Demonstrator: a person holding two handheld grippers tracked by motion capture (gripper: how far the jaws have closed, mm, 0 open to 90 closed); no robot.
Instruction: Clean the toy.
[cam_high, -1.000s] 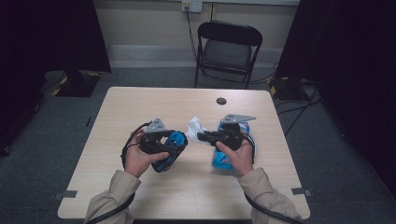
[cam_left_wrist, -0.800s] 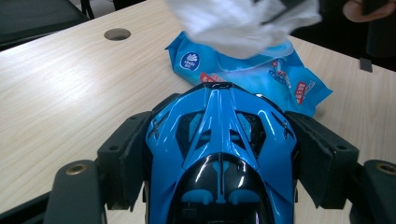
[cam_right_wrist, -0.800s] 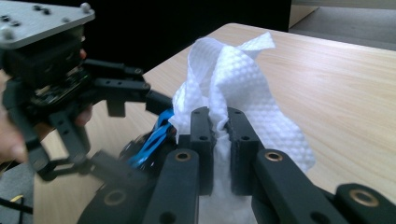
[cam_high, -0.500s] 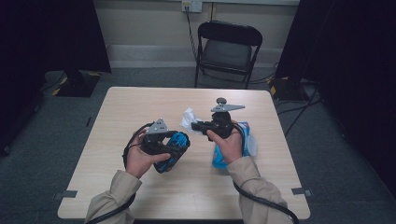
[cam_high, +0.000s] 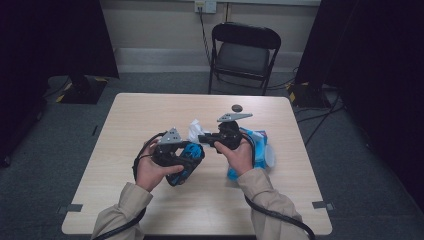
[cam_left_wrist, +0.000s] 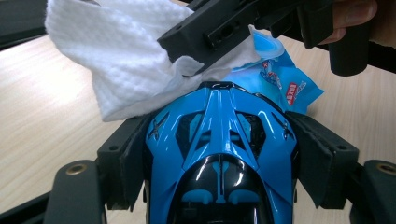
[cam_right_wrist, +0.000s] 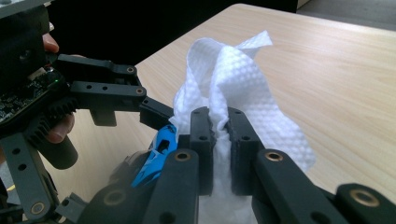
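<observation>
Blue toy car (cam_left_wrist: 219, 154) sits clamped between the wide-set jaws of our left gripper (cam_high: 187, 150) above the table (cam_high: 150, 115), steadying it so our right gripper (cam_right_wrist: 219, 135), pinched tight on the white wipe (cam_right_wrist: 233, 79), can rub its nose clean.

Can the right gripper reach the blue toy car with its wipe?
Probably yes. The right gripper, shut on the wipe, sits right at the car in the left gripper, and the wipe already drapes on its front.
</observation>
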